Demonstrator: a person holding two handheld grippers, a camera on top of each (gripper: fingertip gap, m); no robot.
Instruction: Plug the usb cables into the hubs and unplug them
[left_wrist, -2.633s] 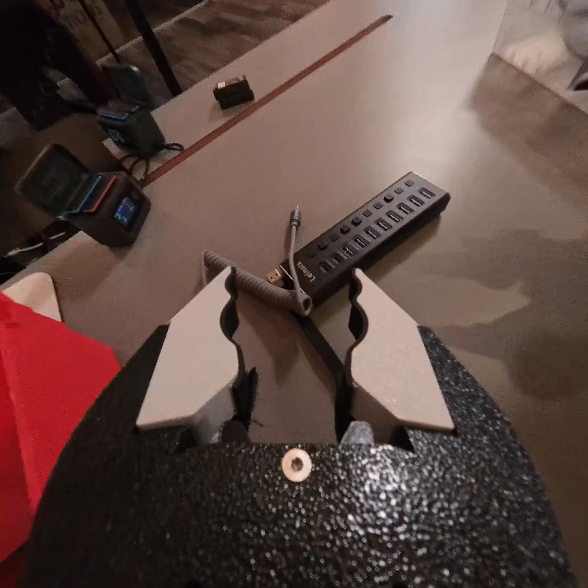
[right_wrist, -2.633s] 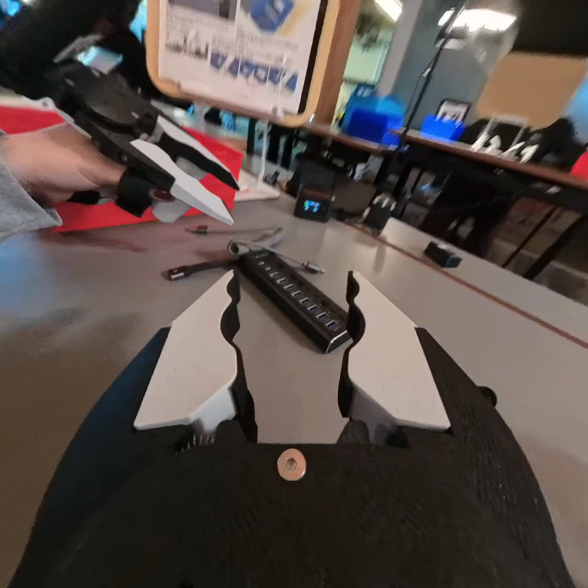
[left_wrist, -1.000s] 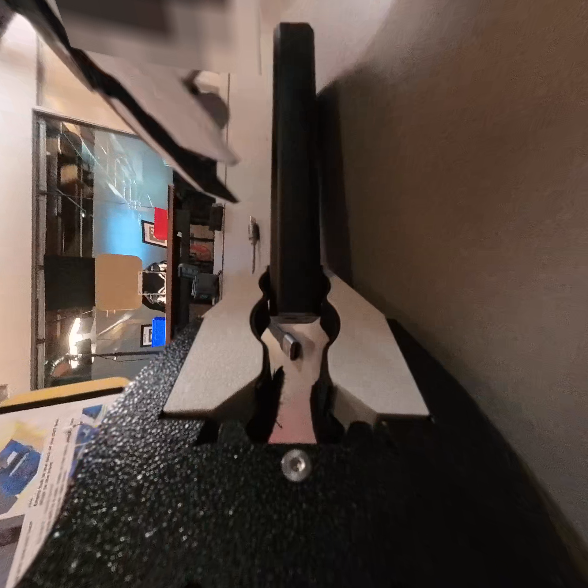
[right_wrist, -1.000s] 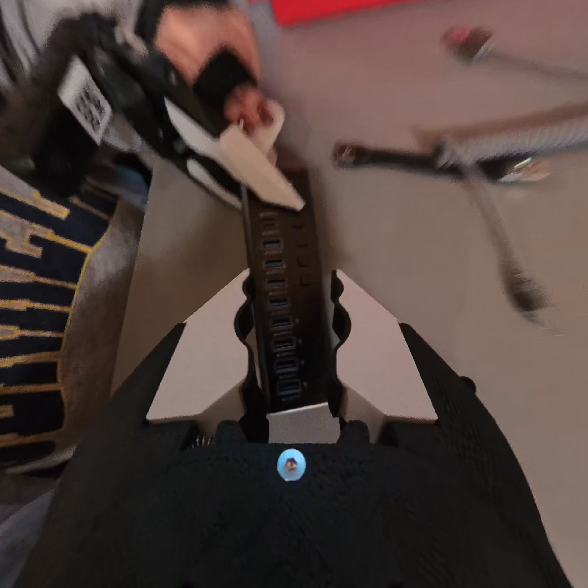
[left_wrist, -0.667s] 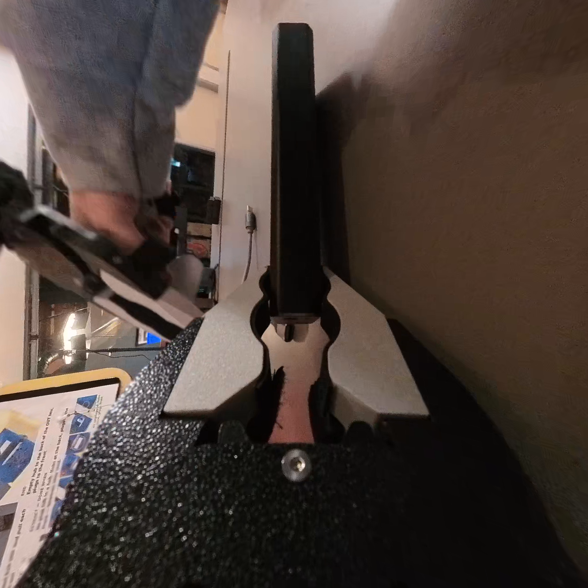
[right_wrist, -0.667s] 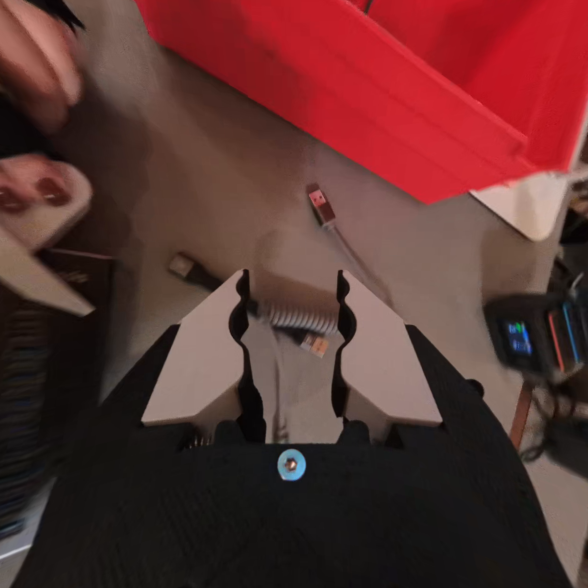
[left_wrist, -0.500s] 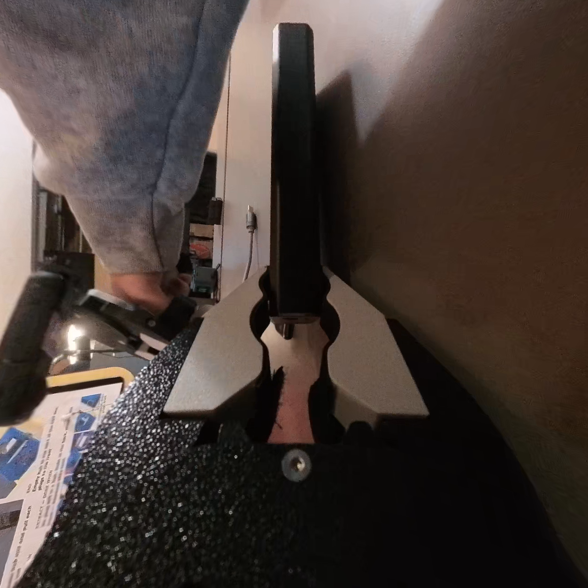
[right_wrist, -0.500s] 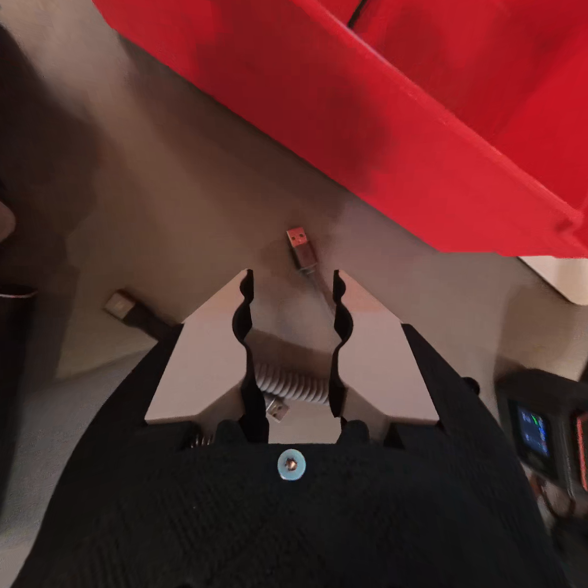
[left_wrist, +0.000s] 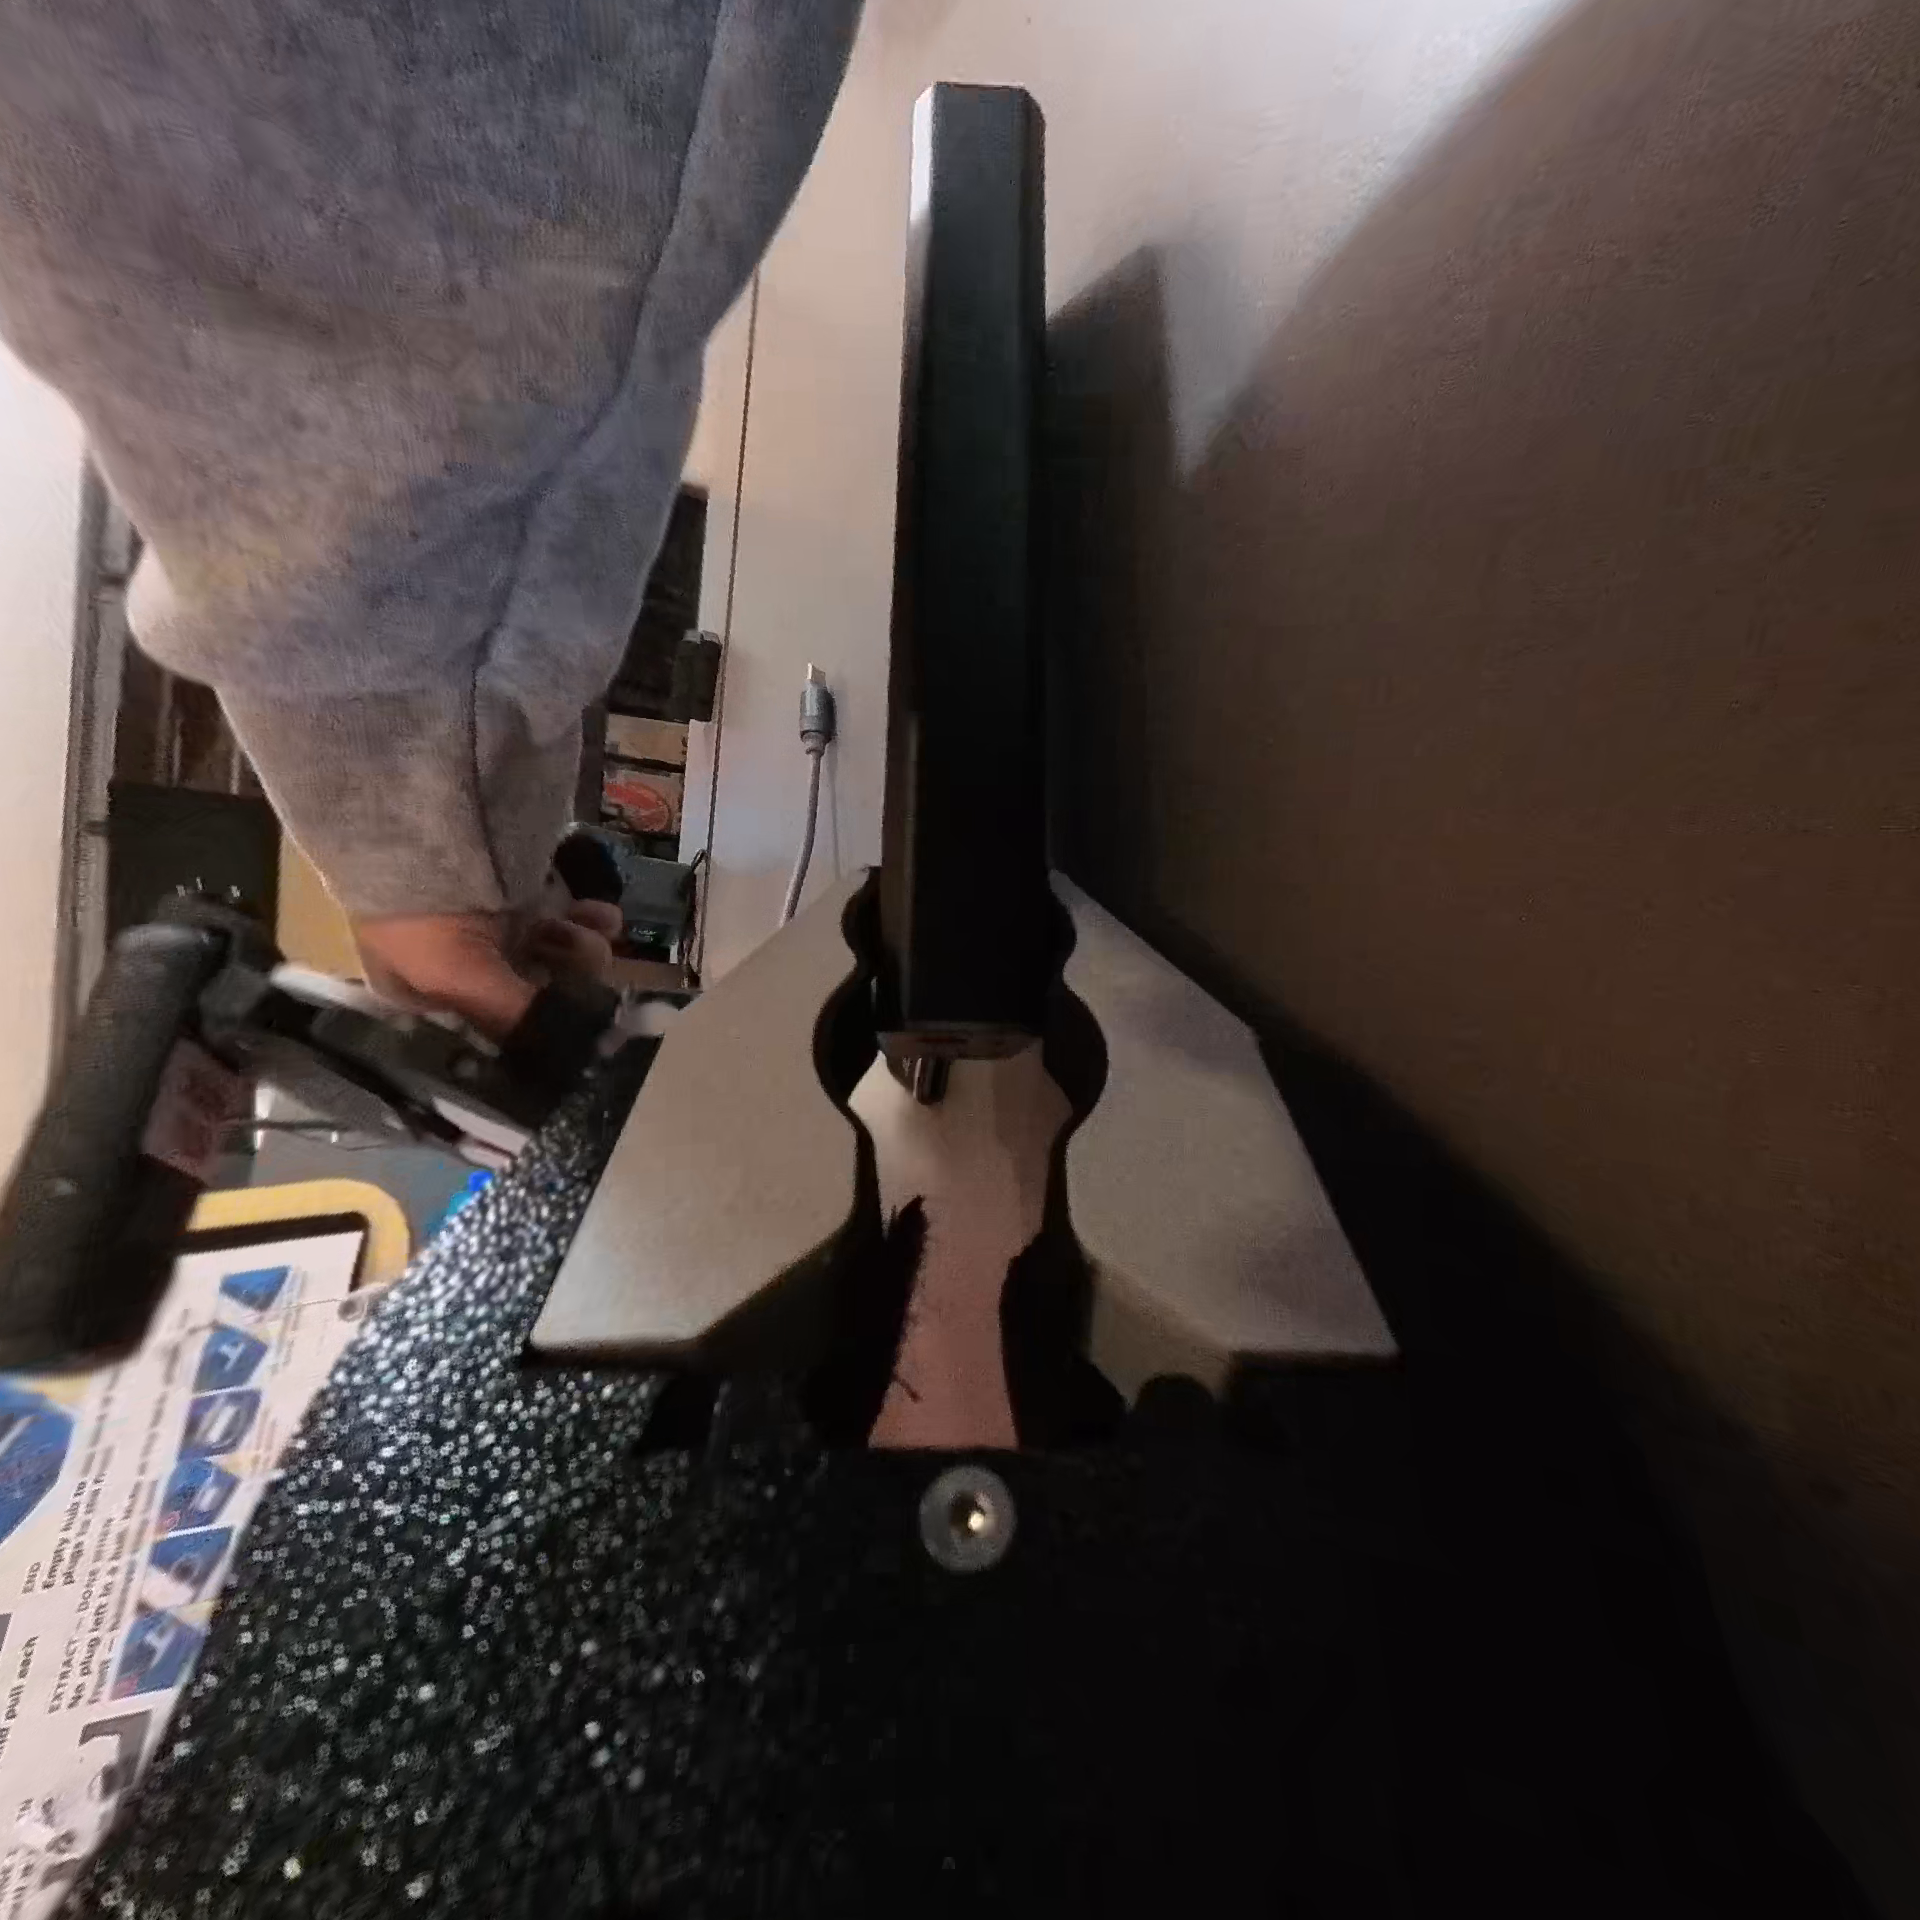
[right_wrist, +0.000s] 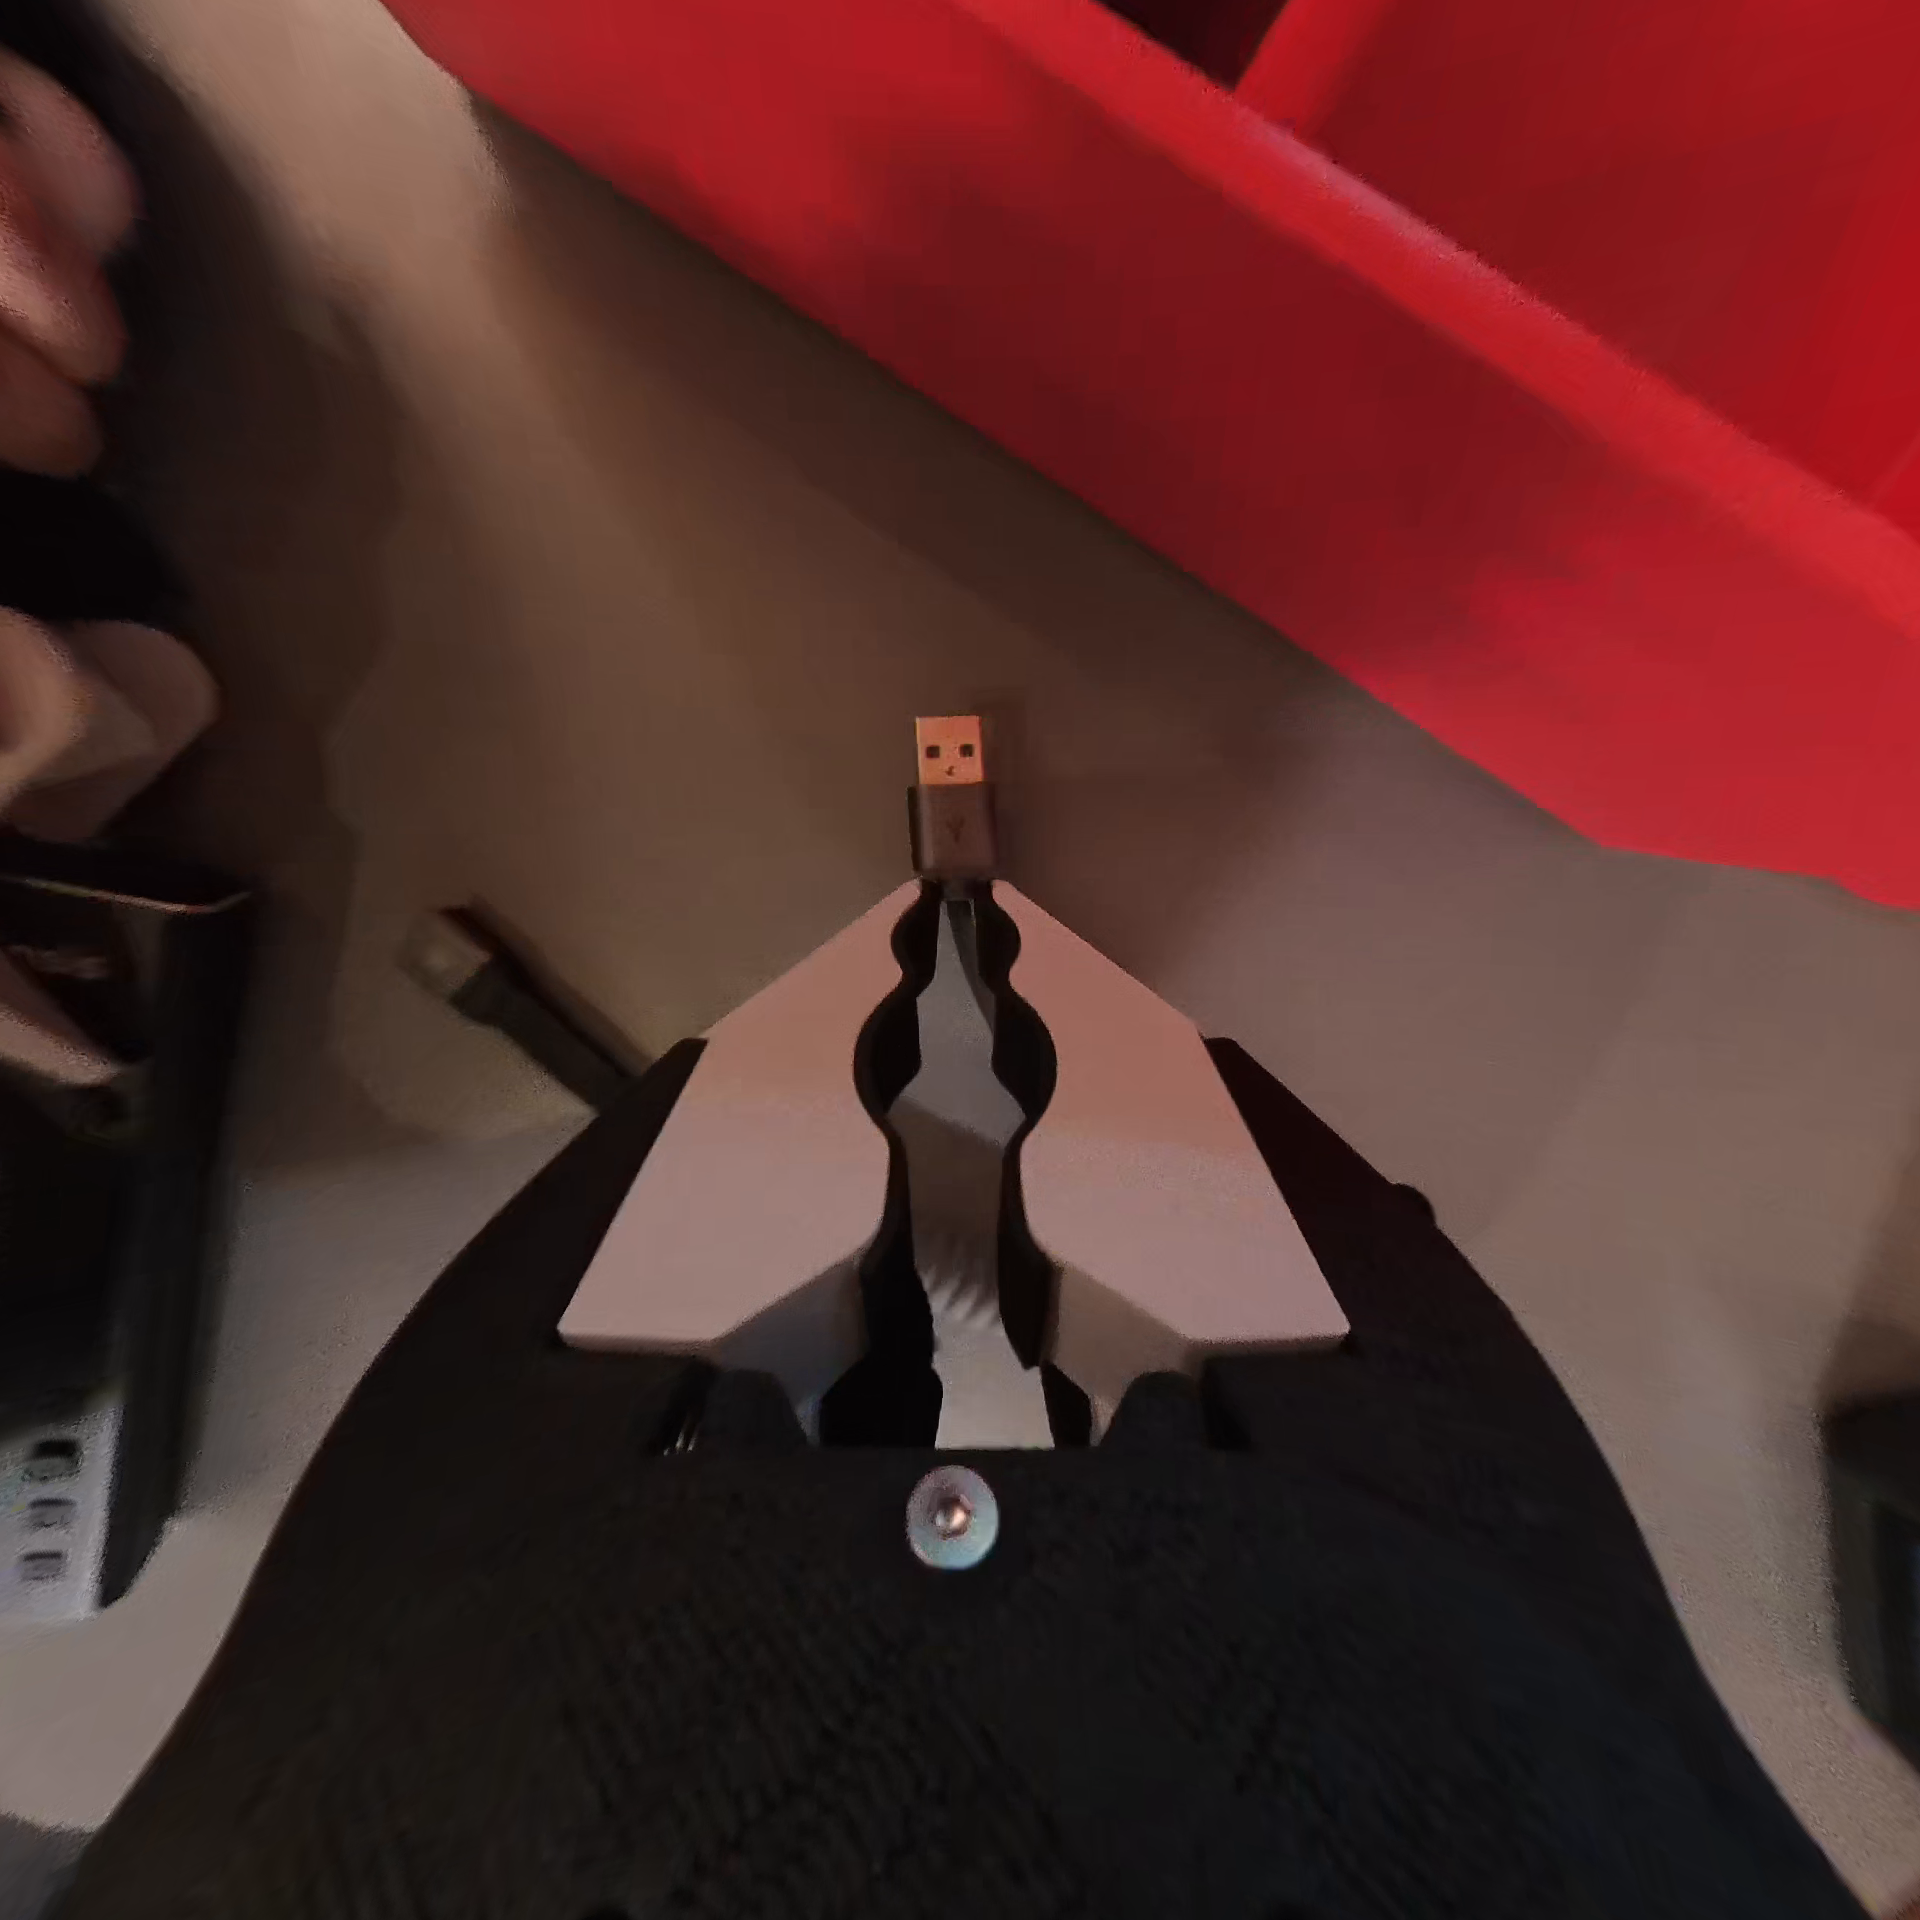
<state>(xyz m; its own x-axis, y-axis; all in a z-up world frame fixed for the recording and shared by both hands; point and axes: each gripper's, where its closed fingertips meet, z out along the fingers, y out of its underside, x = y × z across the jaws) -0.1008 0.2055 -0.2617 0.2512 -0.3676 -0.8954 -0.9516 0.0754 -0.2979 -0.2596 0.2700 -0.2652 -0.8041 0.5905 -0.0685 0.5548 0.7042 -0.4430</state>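
Red bin (right_wrist: 1403, 395) — seen across the top of the right wrist view, above the beige table (right_wrist: 644, 644). Black hub (left_wrist: 971, 540) — clamped at its near end between the left gripper (left_wrist: 961, 914) fingers. USB cable (right_wrist: 954, 810) — plug pinched just behind its housing by the right gripper (right_wrist: 956, 914); a second plug (right_wrist: 457, 961), blurred, apparently lies beside it.
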